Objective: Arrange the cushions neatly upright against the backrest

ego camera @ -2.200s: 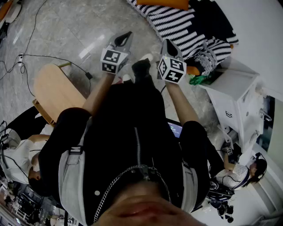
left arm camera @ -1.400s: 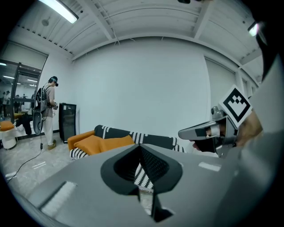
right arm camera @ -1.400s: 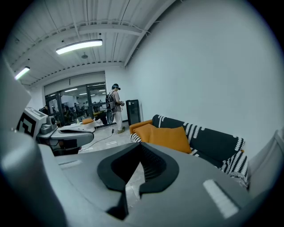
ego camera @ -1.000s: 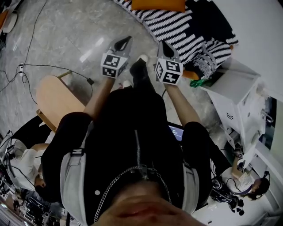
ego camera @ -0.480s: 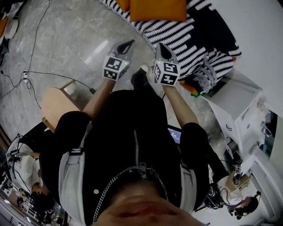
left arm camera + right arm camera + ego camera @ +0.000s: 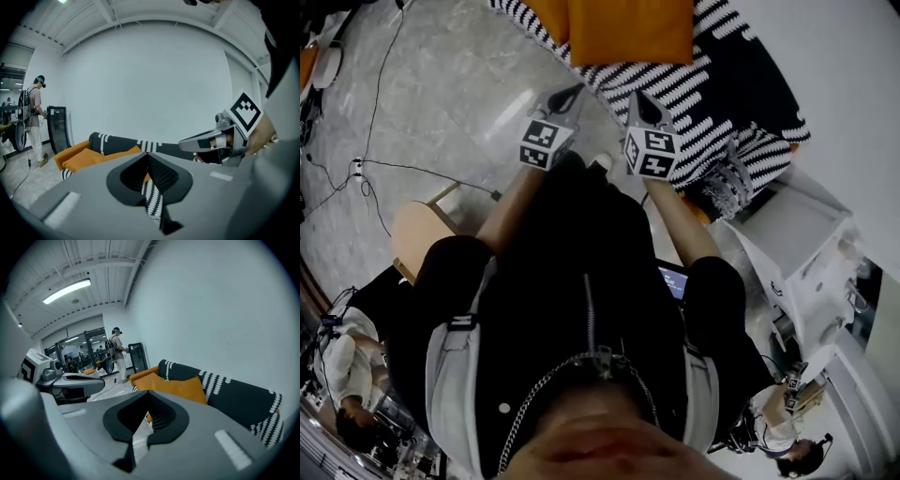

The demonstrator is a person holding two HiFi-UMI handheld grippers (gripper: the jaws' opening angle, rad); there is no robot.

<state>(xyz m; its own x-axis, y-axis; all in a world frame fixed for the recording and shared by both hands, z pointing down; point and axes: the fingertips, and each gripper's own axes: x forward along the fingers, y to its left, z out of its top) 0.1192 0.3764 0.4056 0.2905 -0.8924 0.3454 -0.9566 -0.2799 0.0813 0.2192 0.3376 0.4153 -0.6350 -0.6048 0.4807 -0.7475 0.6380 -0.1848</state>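
Closing in, the sofa looms nearer. Left tongs and right tongs are both pinched together, empty. The orange cushion lies flat dead ahead, long side crosswise, nearer the right tongs.

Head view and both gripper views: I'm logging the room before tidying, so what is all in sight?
sofa: one, black with white stripes, ahead by the wall
cushions: at least two, orange, on the sofa
stool: one, light wood, floor at left
cabinet: one, white, at right
cable: at least one, dark, floor at left
bystanders: at least two, light tops, room's edges
left tongs: grey, shut, empty
right tongs: grey, shut, empty
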